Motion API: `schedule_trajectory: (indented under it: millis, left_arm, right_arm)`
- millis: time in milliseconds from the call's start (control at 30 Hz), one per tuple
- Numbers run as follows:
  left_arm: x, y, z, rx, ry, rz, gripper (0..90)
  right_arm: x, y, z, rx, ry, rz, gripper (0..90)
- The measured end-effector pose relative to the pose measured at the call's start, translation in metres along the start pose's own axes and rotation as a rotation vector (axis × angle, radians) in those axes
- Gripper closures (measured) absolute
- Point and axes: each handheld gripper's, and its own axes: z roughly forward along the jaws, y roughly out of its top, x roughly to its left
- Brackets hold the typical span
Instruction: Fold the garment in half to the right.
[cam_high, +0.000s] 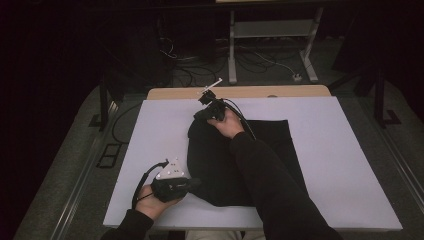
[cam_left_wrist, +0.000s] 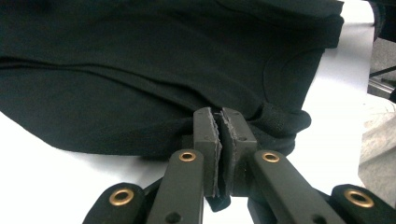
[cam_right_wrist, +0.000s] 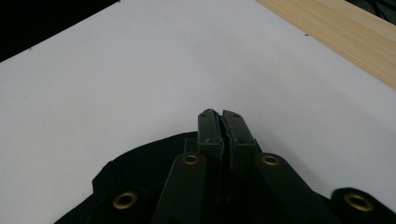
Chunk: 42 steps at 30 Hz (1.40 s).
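A black garment (cam_high: 270, 150) lies on the white board (cam_high: 150, 130), bunched toward its left side. At the cloth's near left corner, my left gripper (cam_high: 194, 184) is shut on a fold of the garment (cam_left_wrist: 140, 93); the left gripper (cam_left_wrist: 220, 115) shows cloth pinched between its pads. My right gripper (cam_high: 201, 116) is at the far left edge of the cloth. The right gripper (cam_right_wrist: 219, 116) has its jaws pressed together, with the black garment (cam_right_wrist: 135, 168) gathered under and around them, so it looks shut on that edge.
The white board rests on a wooden table (cam_high: 175, 93), whose light strip (cam_right_wrist: 327, 28) shows beyond the board's far edge. Past the table, cables and a metal stand's legs (cam_high: 232, 50) lie on the dark floor. Bare white board (cam_right_wrist: 140, 70) lies ahead of the right gripper.
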Motion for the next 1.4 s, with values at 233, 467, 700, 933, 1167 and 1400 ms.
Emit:
schedule_trajectory:
  millis: [233,467,700,933,1167,1400]
  left_arm:
    - [0.000,0.011,-0.003,-0.004,-0.010,-0.011,83.5]
    - [-0.004,0.026,0.000,-0.016,-0.028,-0.004,83.6]
    - [-0.008,0.038,0.005,-0.006,-0.050,0.024,83.7]
    - [-0.013,0.045,0.010,-0.010,-0.063,0.028,83.6]
    - [-0.016,0.053,0.012,-0.012,-0.077,0.048,83.6]
    - [-0.021,0.061,0.018,-0.013,-0.093,0.063,83.6]
  right_arm:
    - [-0.007,-0.003,-0.019,-0.033,0.007,0.004,85.5]
    - [-0.017,-0.006,-0.037,-0.058,-0.001,0.018,85.5]
    - [-0.029,-0.009,-0.055,-0.091,-0.010,0.044,85.6]
    - [-0.037,-0.014,-0.065,-0.108,-0.025,0.063,85.6]
    - [-0.043,-0.019,-0.073,-0.116,-0.036,0.069,85.6]
    - [-0.049,-0.024,-0.081,-0.125,-0.045,0.085,85.6]
